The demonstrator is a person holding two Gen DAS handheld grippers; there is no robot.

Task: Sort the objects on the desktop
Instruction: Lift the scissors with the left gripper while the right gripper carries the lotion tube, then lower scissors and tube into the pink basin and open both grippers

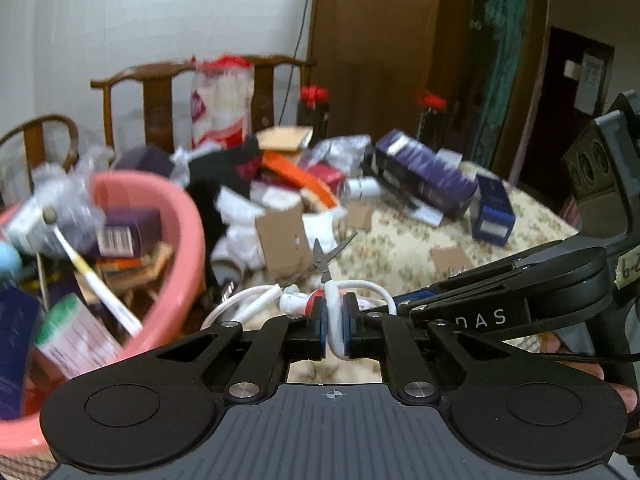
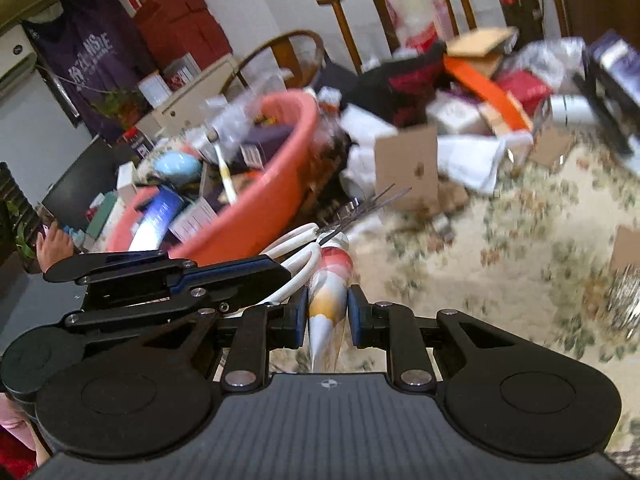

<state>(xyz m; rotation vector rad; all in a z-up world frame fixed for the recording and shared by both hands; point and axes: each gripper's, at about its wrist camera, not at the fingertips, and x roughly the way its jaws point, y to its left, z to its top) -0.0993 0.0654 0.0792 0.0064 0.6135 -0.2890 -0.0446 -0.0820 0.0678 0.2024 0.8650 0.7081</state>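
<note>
Left wrist: left hand-held gripper [image 1: 335, 326] pinches scissors [image 1: 334, 300] (white handle); right one [image 2: 327, 316] clamps a cone-shaped packet [image 2: 326, 300].

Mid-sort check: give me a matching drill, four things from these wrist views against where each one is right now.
Things:
1. white-handled scissors
2. cone-shaped packet
3. pink basin
4. blue box

Places:
A. on the floral tablecloth
B. between the left gripper's fingers
C. left of the clutter, filled with items
D. between the right gripper's fingers

Pairs: 1-B, 2-D, 3-C, 4-A
</note>
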